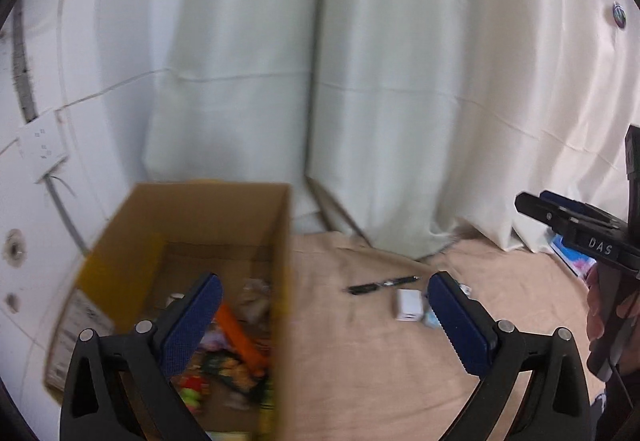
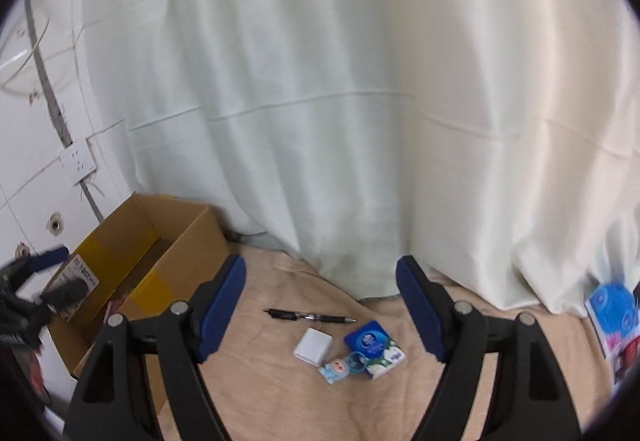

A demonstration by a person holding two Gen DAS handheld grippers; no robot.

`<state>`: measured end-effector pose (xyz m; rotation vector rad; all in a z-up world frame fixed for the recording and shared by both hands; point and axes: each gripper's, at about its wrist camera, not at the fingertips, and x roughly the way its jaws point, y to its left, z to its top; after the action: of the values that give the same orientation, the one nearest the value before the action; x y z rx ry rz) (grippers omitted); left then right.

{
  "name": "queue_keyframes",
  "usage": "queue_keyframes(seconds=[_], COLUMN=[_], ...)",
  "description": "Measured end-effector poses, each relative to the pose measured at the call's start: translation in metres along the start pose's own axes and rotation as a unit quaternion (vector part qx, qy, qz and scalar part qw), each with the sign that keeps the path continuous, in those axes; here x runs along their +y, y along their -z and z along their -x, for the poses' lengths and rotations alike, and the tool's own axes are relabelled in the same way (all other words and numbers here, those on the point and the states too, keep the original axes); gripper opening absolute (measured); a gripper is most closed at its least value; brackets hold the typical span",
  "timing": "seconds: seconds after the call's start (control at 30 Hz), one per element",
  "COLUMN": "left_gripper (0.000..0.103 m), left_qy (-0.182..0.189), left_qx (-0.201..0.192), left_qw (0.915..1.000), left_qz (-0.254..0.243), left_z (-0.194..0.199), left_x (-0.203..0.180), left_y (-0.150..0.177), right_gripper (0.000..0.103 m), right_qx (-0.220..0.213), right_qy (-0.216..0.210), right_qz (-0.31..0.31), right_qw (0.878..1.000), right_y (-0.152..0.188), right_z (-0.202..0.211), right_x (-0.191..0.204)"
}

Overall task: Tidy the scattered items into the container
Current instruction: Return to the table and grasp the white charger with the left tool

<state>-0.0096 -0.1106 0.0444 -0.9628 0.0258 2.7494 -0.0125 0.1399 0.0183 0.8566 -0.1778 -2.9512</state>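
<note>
Four loose items lie ahead; my right hand-held gripper [image 2: 320, 305], jaws apart and empty, faces the white box [image 2: 313, 346], probably light and rigid, best pinched across its flat sides.

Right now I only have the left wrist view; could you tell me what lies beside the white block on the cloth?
Observer: On the right wrist view, a blue tissue pack lies just right of the white block, with a small round-printed packet against its near edge.
Operator: Thank you. Is the right gripper holding anything?
Observer: No, the right gripper is open and empty, above the pen.
Operator: And is anything left further right?
Observer: Yes, a blue printed booklet lies at the cloth's right edge.
</note>
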Motion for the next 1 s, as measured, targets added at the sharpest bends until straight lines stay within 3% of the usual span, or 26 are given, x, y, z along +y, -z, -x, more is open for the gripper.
queue_keyframes(seconds=[0.1,0.2,0.3,0.5,0.73,1.0], left_gripper=[0.103,0.103,0.103,0.103,0.103,0.103], left_qy=[0.006,-0.018,-0.051,-0.071,-0.05,-0.063], left_qx=[0.012,0.013,0.014,0.051,0.063,0.079], left_qw=[0.9999,0.9995,0.9979,0.993,0.9952,0.9884], left_qz=[-0.008,-0.02,-0.038,-0.079,-0.055,-0.113], left_z=[-0.032,-0.075,-0.113,-0.179,-0.213,-0.236], left_x=[-0.04,-0.074,-0.089,-0.098,-0.098,-0.131], left_y=[0.012,0.032,0.048,0.067,0.072,0.074], right_gripper=[0.081,0.081,0.081,0.081,0.081,0.081], right_qx=[-0.001,-0.003,0.004,0.028,0.053,0.048], right_qy=[-0.001,0.004,-0.017,-0.025,-0.037,-0.064], right_qz=[-0.023,-0.04,-0.069,-0.082,-0.077,-0.068], right_qw=[1.0,0.999,0.997,0.996,0.995,0.994], right_y=[0.012,0.027,0.041,0.069,0.083,0.079], right_z=[-0.002,-0.009,-0.027,-0.061,-0.082,-0.085], right_x=[-0.019,-0.038,-0.053,-0.073,-0.088,-0.095])
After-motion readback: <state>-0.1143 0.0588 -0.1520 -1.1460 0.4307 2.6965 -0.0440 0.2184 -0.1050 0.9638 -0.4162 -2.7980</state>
